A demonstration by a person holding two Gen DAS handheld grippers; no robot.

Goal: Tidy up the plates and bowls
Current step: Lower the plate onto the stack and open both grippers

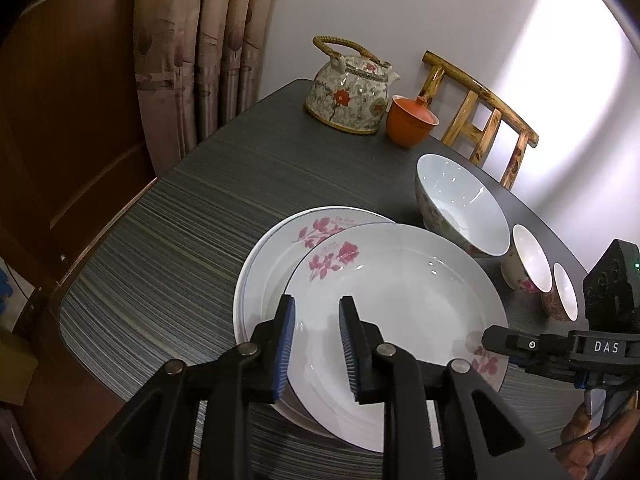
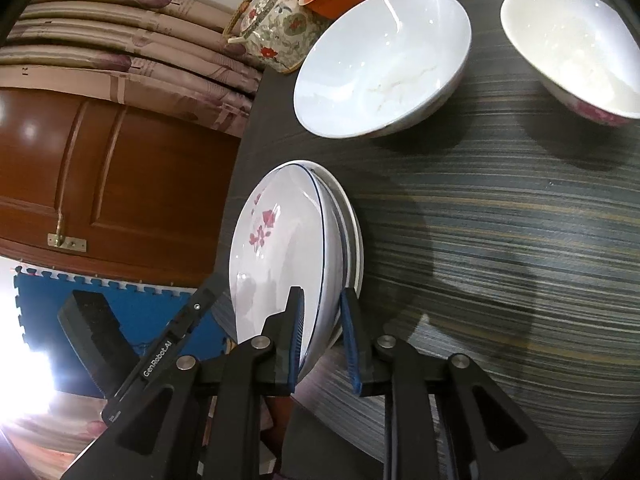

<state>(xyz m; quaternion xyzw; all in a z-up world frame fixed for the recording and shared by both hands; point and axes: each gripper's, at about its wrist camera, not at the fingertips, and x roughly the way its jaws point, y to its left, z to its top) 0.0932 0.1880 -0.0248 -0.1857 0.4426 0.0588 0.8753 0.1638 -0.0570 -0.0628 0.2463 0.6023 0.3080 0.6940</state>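
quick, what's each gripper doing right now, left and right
Left gripper: open, above the white floral plates, holding nothing.
Right gripper: jaws around the rim of the top white floral plate; grip cannot be told.

lower plates [image 1: 264, 268] mostly covered by top plate [image 1: 400, 300], smallest bowl [image 1: 562, 298] partly hidden

Left tongs [image 1: 316, 344], right tongs [image 2: 322, 340]: black arms, blue ribbed pads, silver pivot rivets, white "DAS" lettering.
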